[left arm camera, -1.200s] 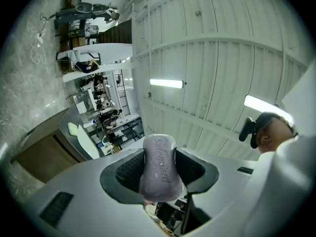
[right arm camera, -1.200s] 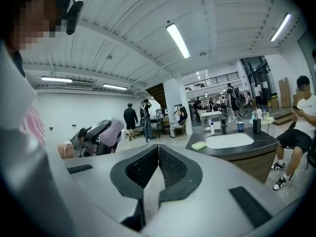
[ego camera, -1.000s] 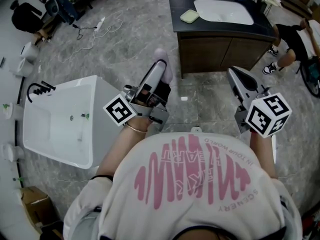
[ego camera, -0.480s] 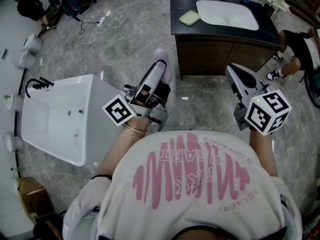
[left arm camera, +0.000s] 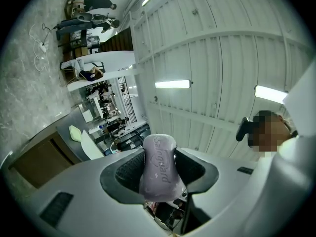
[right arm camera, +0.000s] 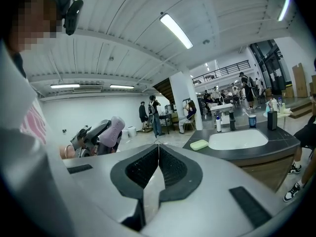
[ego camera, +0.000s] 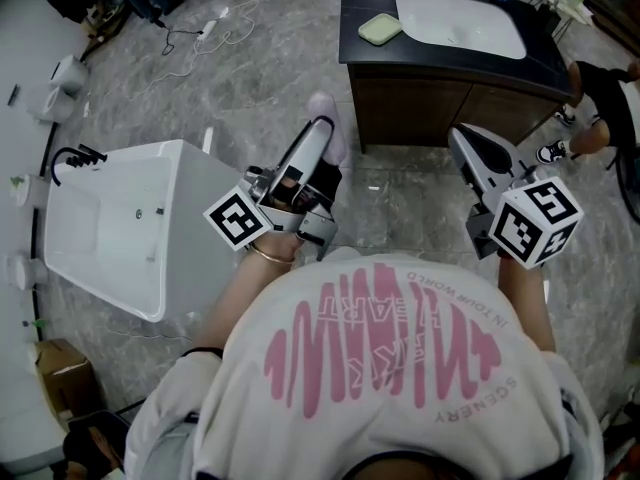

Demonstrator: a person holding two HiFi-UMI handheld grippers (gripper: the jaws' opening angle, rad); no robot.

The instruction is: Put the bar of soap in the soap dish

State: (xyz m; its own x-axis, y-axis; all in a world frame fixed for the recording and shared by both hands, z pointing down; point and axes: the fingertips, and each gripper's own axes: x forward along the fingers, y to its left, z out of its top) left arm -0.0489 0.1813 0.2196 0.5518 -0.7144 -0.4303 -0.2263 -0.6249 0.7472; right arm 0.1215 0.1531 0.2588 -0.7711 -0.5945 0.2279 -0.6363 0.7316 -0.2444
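Observation:
My left gripper (ego camera: 322, 126) is shut on a pale lilac bar of soap (left arm camera: 159, 164), held out ahead of the person's body; the soap (ego camera: 327, 128) pokes past the jaw tips in the head view. The right gripper (ego camera: 462, 140) is shut with nothing between its jaws, whose pads meet in the right gripper view (right arm camera: 158, 152). A light green soap dish (ego camera: 380, 29) lies on the dark vanity counter (ego camera: 357, 8), left of the white basin (ego camera: 460, 20). From the right gripper view the dish (right arm camera: 199, 144) and the soap (right arm camera: 115, 128) in the left gripper both show.
A white bathtub (ego camera: 110, 223) with a black tap stands at the left. The brown vanity cabinet (ego camera: 420, 108) lies ahead. Bottles and a cup line the counter's back. A seated person (ego camera: 605, 98) is at the right; cables (ego camera: 200, 38) trail on the marble floor.
The view has drifted slightly: vanity and bathtub shifted a little in the frame. Both grippers keep their pose, the left still holding the soap.

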